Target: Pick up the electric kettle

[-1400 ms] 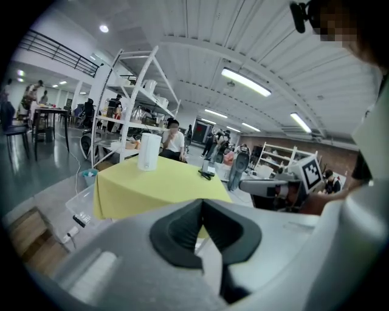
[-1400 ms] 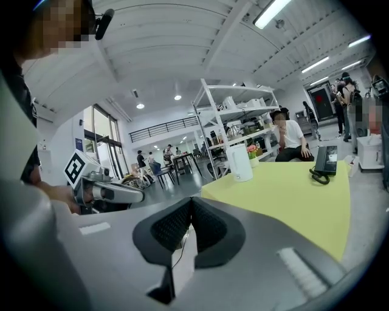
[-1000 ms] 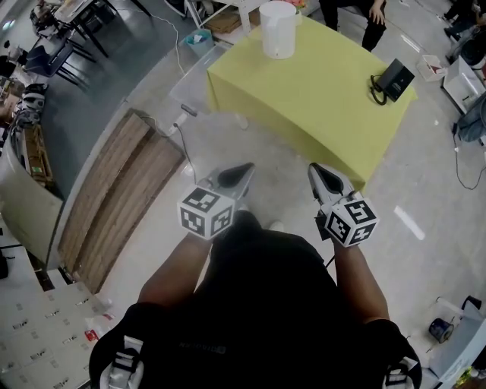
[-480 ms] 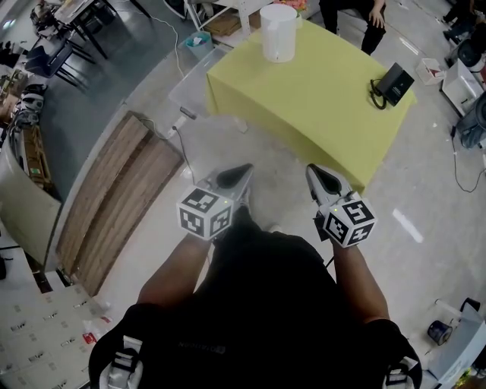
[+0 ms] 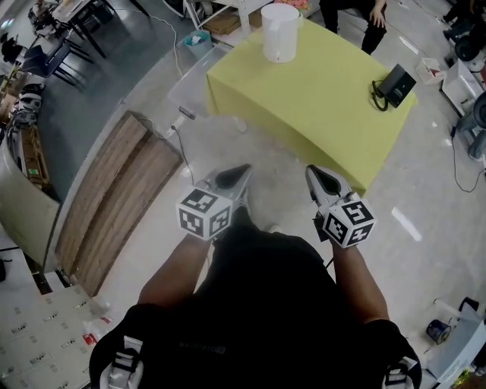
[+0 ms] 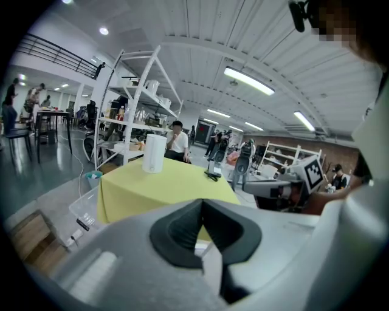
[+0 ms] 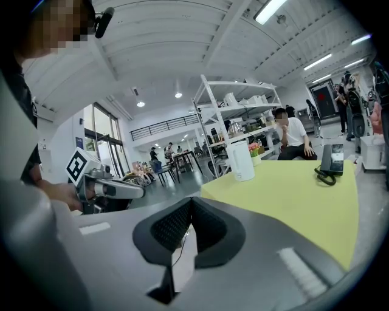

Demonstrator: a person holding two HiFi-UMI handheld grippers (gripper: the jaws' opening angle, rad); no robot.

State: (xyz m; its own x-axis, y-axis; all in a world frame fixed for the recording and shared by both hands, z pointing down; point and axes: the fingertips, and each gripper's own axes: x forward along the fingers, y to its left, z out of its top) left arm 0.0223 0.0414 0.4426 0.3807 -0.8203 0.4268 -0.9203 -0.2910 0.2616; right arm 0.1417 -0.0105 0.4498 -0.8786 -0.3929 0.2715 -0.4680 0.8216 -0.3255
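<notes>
Pale concrete floor lay under the person, with both tongs held level in front of the body, well short of the table. The left gripper was closed, pads meeting with nothing between them, and the right gripper was likewise shut and empty. Ahead stood the yellow-clothed table, its near corner just beyond the 2 tips.

The electric kettle stood upright at the table's far edge, well apart from both grippers, so the step in hand looked to be the approach. To do it well, the person would probably need to step round the table rather than lean over it, open 1 gripper early, and come at the handle squarely. Which side the handle faced could not be told.

A black corded phone lay near the right edge, off the straight line. A clear plastic bin and a floor cable crowded the left side. Beyond the table sat a person close behind the kettle.
</notes>
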